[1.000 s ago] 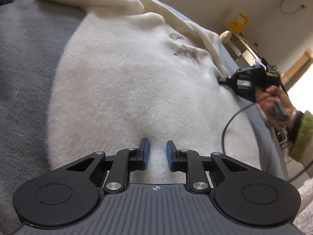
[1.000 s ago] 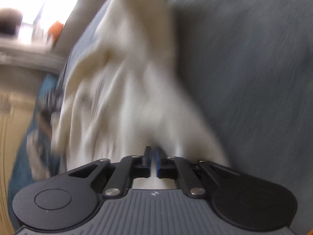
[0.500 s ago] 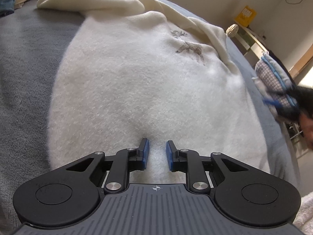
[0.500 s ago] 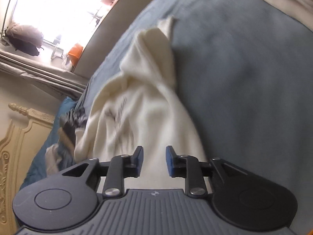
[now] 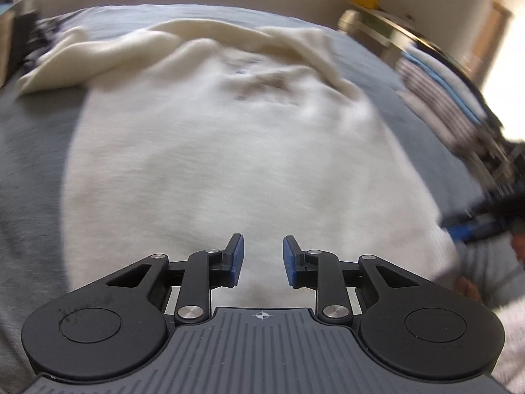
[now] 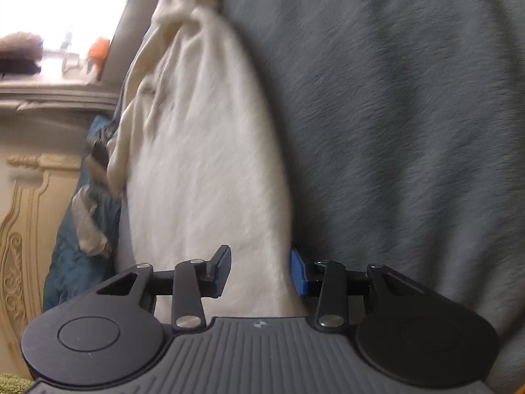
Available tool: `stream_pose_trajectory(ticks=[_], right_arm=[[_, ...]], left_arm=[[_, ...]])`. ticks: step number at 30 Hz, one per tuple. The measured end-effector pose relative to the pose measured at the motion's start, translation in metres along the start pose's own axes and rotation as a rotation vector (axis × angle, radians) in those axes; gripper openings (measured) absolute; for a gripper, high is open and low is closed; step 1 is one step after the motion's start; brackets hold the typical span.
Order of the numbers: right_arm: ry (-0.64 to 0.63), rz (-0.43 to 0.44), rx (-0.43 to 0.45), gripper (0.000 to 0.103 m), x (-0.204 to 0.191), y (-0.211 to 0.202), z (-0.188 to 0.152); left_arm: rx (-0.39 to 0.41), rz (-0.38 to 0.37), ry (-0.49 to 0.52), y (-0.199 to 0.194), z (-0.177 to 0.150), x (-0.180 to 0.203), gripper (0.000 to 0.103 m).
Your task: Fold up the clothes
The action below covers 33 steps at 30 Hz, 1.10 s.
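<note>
fleecy cream sweater (image 5: 236,151) — plush grey blanket (image 6: 410,115)

The left wrist view looks forward and down along the left gripper (image 5: 261,259), close above the cream sweater (image 5: 229,151) spread on the grey bed (image 5: 29,151), facing a far wall and window. The right wrist view looks down along the right gripper (image 6: 259,272), nearer the cloth, at the sweater's edge (image 6: 203,170) beside a carved headboard (image 6: 23,229). Both views share the sweater and the bed cover.
</note>
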State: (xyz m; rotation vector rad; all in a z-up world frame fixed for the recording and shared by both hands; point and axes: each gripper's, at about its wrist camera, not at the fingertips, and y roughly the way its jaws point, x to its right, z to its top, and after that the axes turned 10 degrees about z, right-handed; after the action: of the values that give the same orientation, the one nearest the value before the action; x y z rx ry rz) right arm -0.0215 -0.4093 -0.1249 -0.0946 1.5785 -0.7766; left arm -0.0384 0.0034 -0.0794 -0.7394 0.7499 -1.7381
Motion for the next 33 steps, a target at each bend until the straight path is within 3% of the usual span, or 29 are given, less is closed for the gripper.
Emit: stream_pose_trajectory(ticks=[5,12,16,25,29,33], right_arm=[[-0.03,0.083,-0.013,0.031,-0.029,0.014,0.006],[-0.029,0.062,-0.006,0.016,-0.039,0.026,0.01],[-0.023,0.053,0.021,0.015,-0.034,0.013,0.002],[-0.133,-0.113,0.174,0.019,-0.034,-0.054,-0.026],[-0.278,-0.152,0.085,0.025,-0.055,-0.032,-0.031],[-0.545,-0.181,-0.067,0.037,-0.091,0.019,-0.045]], left_arm=[[-0.067,-0.043,0.041,0.003,-0.016,0.02,0.026],[-0.087,-0.023,-0.02,-0.002,-0.02,0.01,0.026],[-0.087,-0.013,-0.041,-0.004,-0.021,0.005,0.026],[-0.082,-0.016,-0.064,-0.001,-0.021,0.0,0.026],[-0.074,0.011,-0.082,-0.004,-0.02,-0.006,0.026],[-0.046,0.062,-0.129,-0.016,-0.018,-0.024,0.026]])
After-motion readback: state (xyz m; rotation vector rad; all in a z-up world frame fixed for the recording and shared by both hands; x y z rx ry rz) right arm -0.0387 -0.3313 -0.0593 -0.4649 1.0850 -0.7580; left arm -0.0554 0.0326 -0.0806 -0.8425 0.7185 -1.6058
